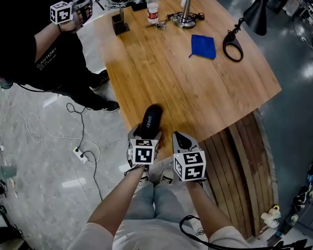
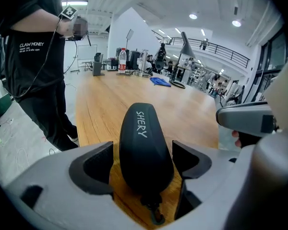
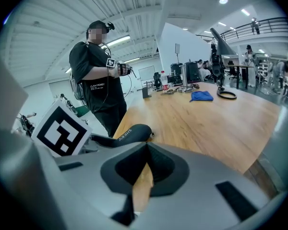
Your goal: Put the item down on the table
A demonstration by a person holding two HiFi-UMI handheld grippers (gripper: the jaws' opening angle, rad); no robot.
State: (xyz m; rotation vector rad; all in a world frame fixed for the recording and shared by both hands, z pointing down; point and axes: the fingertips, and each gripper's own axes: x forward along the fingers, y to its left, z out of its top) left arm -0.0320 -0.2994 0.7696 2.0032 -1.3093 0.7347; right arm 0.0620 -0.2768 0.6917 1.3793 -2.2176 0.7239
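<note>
A black oblong case [image 1: 151,120] marked "SHERY" lies on the wooden table [image 1: 188,87] at its near edge. My left gripper [image 1: 145,133] straddles the case's near end. In the left gripper view the case [image 2: 144,143] sits between the two pads [image 2: 98,163] with a gap on each side, so my left gripper [image 2: 144,162] is open and not pressing. My right gripper [image 1: 180,137] hovers just to the right of the case, above the table edge. In the right gripper view its jaw tips meet, so my right gripper [image 3: 145,145] is shut and empty, with the case [image 3: 127,134] to its left.
Far across the table lie a blue cloth [image 1: 203,46], a black strap loop [image 1: 233,46], a water bottle [image 1: 153,7], a metal stand [image 1: 186,9] and a black block [image 1: 118,22]. A person in black [image 1: 36,46] stands at the left. Cables and a power strip [image 1: 81,154] lie on the floor.
</note>
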